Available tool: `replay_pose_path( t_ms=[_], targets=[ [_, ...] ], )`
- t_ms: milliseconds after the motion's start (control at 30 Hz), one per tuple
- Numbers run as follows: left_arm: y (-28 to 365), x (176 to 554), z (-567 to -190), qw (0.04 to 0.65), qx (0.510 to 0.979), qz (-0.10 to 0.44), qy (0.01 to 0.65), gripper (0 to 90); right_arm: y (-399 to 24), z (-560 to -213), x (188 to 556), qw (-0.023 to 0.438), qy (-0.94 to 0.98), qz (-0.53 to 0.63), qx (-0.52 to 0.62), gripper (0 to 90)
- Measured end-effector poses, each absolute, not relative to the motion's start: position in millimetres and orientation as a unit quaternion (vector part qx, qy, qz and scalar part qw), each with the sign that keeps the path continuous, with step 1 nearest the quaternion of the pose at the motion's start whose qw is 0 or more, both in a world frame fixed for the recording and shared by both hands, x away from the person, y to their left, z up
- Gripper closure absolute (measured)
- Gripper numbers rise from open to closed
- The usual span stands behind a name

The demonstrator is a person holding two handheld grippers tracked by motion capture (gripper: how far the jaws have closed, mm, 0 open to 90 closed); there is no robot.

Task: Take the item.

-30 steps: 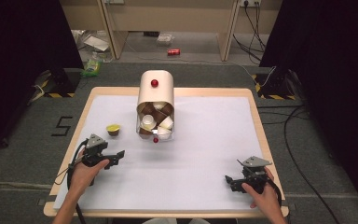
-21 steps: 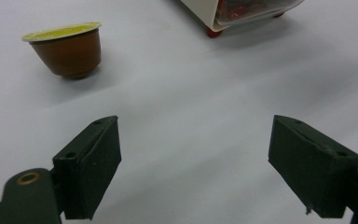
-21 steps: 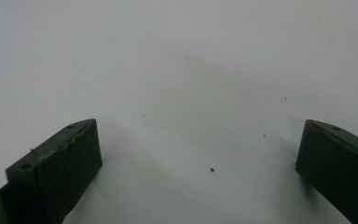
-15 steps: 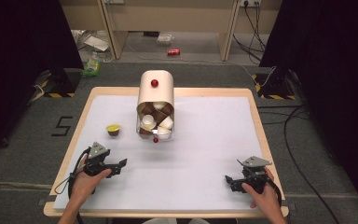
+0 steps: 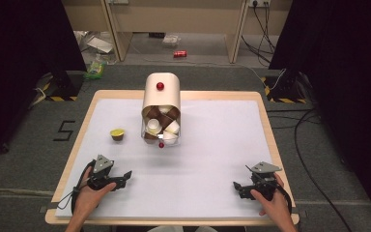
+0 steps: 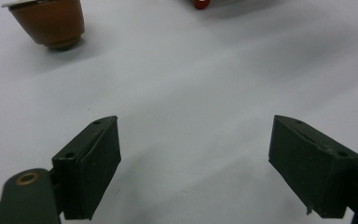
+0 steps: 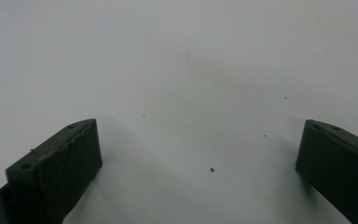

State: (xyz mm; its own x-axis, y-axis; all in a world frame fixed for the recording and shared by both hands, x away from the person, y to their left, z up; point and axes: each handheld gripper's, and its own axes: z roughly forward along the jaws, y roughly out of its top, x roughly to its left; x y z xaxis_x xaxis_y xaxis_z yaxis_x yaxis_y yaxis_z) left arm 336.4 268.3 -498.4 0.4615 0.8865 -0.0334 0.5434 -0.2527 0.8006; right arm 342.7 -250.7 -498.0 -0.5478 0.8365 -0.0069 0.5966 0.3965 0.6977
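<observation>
A cream dispenser (image 5: 162, 99) with a red knob lies at the table's back middle, its open front holding several brown and white capsules (image 5: 160, 126). One brown capsule with a yellow lid (image 5: 117, 134) stands alone to its left, also at the top left of the left gripper view (image 6: 51, 23). My left gripper (image 5: 124, 178) rests near the front left edge, open and empty, its jaws wide apart (image 6: 193, 163). My right gripper (image 5: 238, 187) sits at the front right, open over bare white surface (image 7: 198, 163).
A white mat (image 5: 212, 145) covers the wooden table (image 5: 265, 125). A small red ball (image 5: 161, 145) lies just in front of the dispenser, seen too at the top of the left gripper view (image 6: 201, 3). A dark curtain and cables surround the table.
My left gripper has drawn back toward the front edge and slightly right, away from the lone capsule. The right gripper has stayed put.
</observation>
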Motion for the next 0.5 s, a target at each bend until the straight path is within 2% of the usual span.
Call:
replay_pose_path(
  t_ms=[500],
  targets=[
    [269.9, 313.3, -500.3, 0.372, 0.773, 0.216, 0.466, 16.3, -250.7, -498.0, 342.7, 0.182, 0.816, 0.33, 0.439, 0.4]
  ],
)
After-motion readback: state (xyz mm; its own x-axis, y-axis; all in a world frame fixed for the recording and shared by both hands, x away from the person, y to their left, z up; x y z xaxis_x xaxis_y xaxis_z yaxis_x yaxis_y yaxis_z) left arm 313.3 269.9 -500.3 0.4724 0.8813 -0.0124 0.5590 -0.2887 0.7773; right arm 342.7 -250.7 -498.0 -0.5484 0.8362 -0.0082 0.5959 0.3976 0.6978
